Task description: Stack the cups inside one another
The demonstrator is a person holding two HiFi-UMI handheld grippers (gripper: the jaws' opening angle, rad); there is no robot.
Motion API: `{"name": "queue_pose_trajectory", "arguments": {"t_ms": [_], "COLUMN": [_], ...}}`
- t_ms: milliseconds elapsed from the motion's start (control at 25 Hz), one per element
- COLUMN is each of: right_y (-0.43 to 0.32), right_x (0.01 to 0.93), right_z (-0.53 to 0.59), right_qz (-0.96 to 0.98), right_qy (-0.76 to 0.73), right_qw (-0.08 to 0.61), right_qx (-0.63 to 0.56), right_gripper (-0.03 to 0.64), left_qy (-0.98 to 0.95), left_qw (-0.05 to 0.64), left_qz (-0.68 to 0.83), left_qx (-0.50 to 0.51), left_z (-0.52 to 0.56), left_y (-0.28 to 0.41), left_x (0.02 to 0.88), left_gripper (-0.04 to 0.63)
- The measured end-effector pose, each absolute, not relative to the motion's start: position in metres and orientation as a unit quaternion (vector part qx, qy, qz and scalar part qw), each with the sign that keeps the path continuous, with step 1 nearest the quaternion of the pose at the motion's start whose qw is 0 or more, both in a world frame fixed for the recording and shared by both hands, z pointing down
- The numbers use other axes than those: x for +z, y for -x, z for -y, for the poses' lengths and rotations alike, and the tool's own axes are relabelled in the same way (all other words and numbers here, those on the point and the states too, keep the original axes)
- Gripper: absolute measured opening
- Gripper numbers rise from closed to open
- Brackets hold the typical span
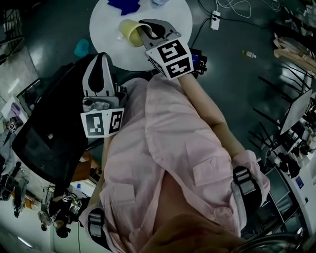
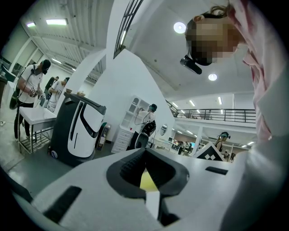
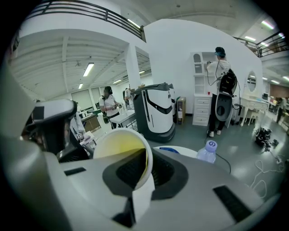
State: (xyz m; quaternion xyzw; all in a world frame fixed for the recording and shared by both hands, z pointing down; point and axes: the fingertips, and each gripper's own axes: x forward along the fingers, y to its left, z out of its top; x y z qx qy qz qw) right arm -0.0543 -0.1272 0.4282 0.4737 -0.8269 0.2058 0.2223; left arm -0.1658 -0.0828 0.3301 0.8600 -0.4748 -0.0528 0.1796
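A yellow cup [image 1: 129, 30] hangs tilted over the near part of the round white table [image 1: 173, 10]. My right gripper [image 1: 148, 33] is shut on its wall. In the right gripper view the cup's yellow inside [image 3: 118, 146] faces the camera, and its rim sits between the jaws of that gripper [image 3: 143, 173]. A teal cup [image 1: 82, 48] stands left of the table, lower down. My left gripper [image 1: 101, 64] is raised in front of the pink shirt, away from both cups. Its jaws [image 2: 146, 169] stand together, with only a sliver of yellow showing in the gap.
A blue object [image 1: 124, 6] and a clear bottle [image 3: 207, 151] are on the table's far side. A black chair [image 1: 49, 133] stands to my left. Cables and a power strip [image 1: 215, 20] lie on the dark floor. Cluttered benches line both sides.
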Motion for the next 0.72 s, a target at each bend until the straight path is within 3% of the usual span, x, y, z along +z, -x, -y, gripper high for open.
{"name": "queue_pose_trajectory", "arguments": {"t_ms": [720], "right_y": [0.074], "right_x": [0.473], "right_z": [0.142], "right_qz": [0.825], "right_qy": [-0.442], "right_qw": [0.258], "right_qx": [0.24], "right_gripper": [0.038], "left_qy": [-0.856], "left_qw": [0.188], "left_qz": [0.48], "left_qx": [-0.051], "left_z": [0.096], "left_y": [0.169], "left_x": [0.333], "left_gripper": [0.015]}}
